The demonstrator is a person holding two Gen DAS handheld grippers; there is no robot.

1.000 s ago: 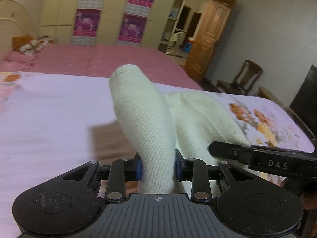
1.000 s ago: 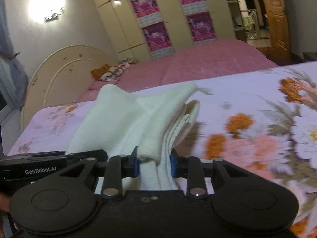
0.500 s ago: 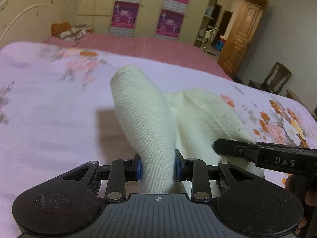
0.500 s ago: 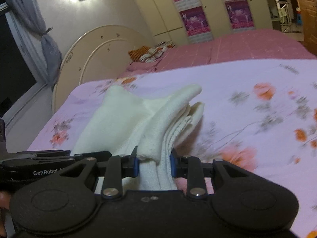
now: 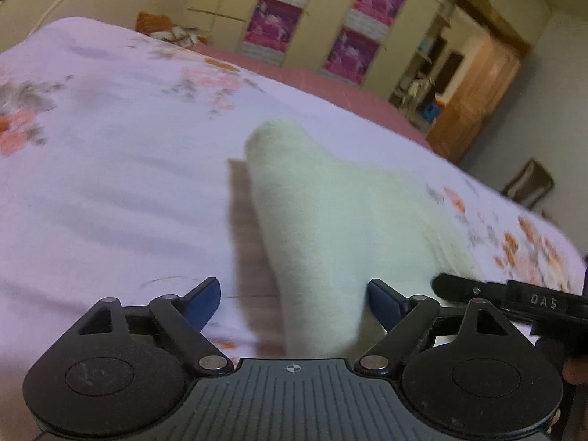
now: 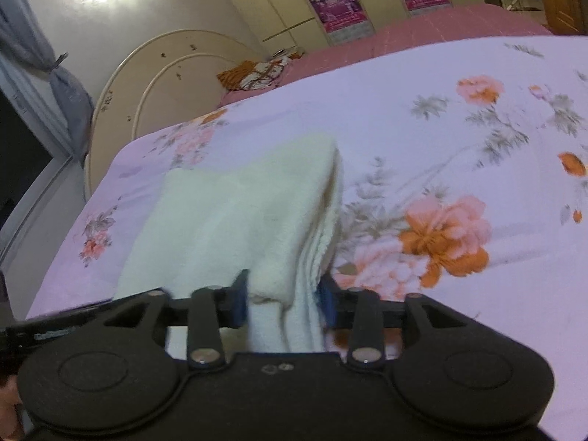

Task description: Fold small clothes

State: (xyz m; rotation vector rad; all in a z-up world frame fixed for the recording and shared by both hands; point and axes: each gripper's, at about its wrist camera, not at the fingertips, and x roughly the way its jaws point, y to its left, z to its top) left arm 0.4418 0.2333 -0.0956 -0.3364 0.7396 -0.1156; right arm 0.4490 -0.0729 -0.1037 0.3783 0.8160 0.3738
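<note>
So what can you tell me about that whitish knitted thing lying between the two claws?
The cream knitted garment looks like soft, thick wool or cotton, folded into several layers whose edges show stacked at one side. It lies on the floral bedsheet, one rounded end pointing away. The left gripper is opening, its pads clear of the cloth between them. The right gripper is opening too, with the layered edge still between its pads. Which kind of garment it is, I cannot tell.

Sock [image 5: 330, 228]: cream-white knit. Bedsheet [image 6: 422, 117]: pale lilac, pink and orange flowers (grey-green leaves). Far bedspread [image 6: 459, 22]: plain pink. Claw pads [image 5: 204, 299]: blue.
</note>
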